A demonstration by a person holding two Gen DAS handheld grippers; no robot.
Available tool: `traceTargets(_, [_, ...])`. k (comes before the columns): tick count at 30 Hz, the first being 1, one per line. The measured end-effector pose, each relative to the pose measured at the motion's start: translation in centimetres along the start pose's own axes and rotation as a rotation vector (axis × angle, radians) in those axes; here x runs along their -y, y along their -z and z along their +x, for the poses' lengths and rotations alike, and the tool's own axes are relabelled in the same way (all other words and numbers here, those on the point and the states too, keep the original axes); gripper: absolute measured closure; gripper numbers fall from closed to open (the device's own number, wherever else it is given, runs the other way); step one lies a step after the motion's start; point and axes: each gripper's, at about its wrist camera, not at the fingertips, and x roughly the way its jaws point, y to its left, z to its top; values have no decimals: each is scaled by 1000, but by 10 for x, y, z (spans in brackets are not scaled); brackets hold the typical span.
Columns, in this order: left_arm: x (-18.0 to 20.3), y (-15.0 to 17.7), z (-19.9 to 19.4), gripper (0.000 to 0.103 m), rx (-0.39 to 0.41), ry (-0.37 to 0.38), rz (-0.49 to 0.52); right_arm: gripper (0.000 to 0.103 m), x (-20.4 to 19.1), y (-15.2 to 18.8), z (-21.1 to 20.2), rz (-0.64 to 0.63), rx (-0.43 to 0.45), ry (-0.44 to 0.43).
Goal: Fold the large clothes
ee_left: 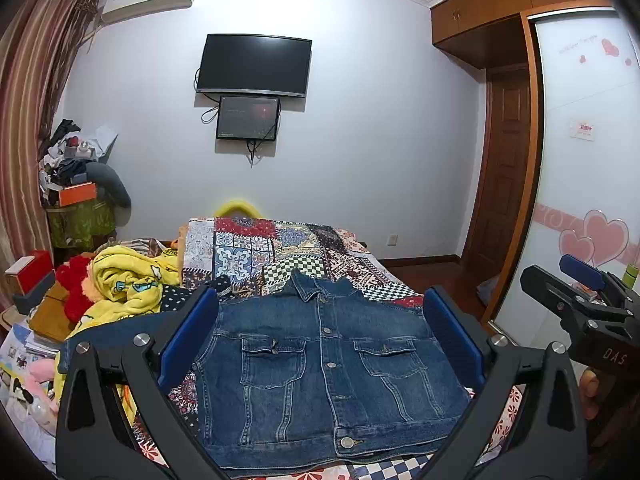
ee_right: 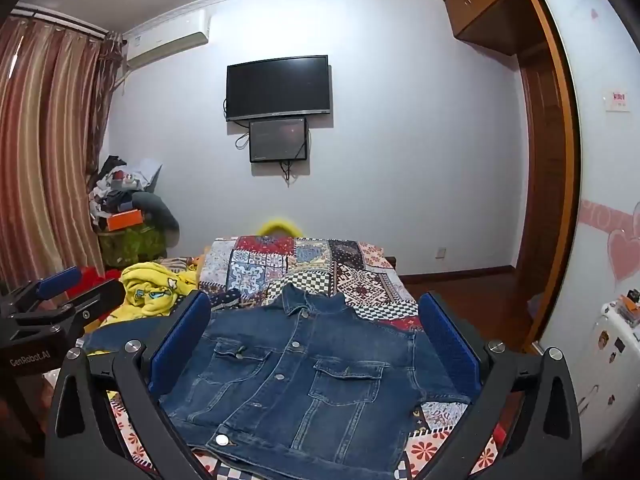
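A blue denim jacket (ee_left: 320,372) lies front-up and buttoned on the patchwork bedspread (ee_left: 280,256), collar toward the far wall. One sleeve stretches out to the left. My left gripper (ee_left: 320,340) is open and empty, held above the jacket's near part. My right gripper (ee_right: 316,348) is open and empty too, above the same jacket (ee_right: 304,384). The right gripper shows at the right edge of the left wrist view (ee_left: 576,296). The left gripper shows at the left edge of the right wrist view (ee_right: 64,300).
A yellow cartoon blanket (ee_left: 128,284) and red plush are heaped left of the jacket. Boxes and clutter (ee_left: 76,184) stand at the left by the curtain. A wardrobe with sliding door (ee_left: 588,160) is on the right. A TV (ee_left: 254,65) hangs on the far wall.
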Motion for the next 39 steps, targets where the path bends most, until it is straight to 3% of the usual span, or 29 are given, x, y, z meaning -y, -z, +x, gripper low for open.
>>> traceTargets(39, [2,1,1,0,-4,-1,9,0,-1,1,4,-2,-12,3])
